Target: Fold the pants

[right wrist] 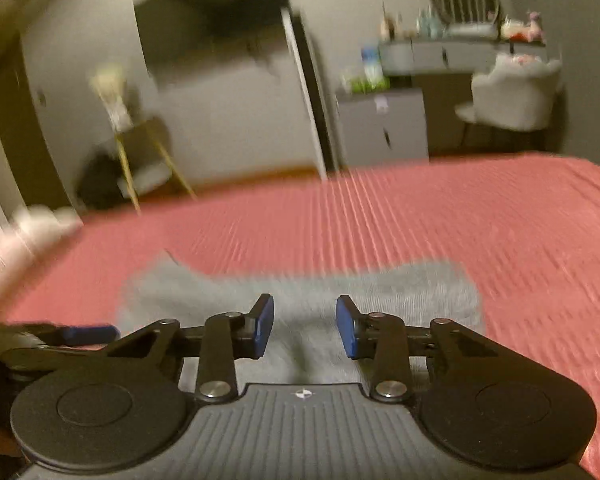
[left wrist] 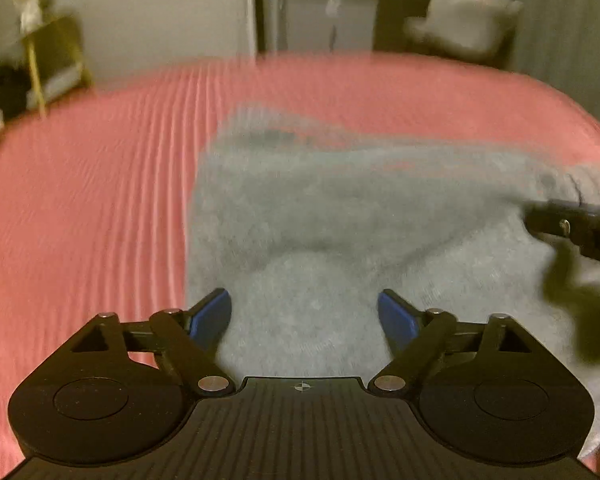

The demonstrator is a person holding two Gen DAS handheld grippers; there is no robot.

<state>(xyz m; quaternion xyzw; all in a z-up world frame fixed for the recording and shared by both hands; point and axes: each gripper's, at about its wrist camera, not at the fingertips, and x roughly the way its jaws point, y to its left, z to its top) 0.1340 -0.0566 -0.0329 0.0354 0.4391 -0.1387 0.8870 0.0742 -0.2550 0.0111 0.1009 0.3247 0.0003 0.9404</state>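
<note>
The grey knit pants (left wrist: 340, 216) lie bunched on the pink bedspread (left wrist: 80, 208), ahead of both grippers: soft, light, floppy. Left gripper (left wrist: 304, 316) wide open, right gripper (right wrist: 305, 328) part-open, both empty; best pinched at a hem.

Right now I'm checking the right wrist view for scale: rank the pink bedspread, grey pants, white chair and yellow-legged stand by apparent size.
1. pink bedspread
2. grey pants
3. white chair and yellow-legged stand: similar, both far and blurred, so unranked.

Black ribbed claw (left wrist: 304, 312) body, blue pads (left wrist: 210, 314), silver screws.
</note>
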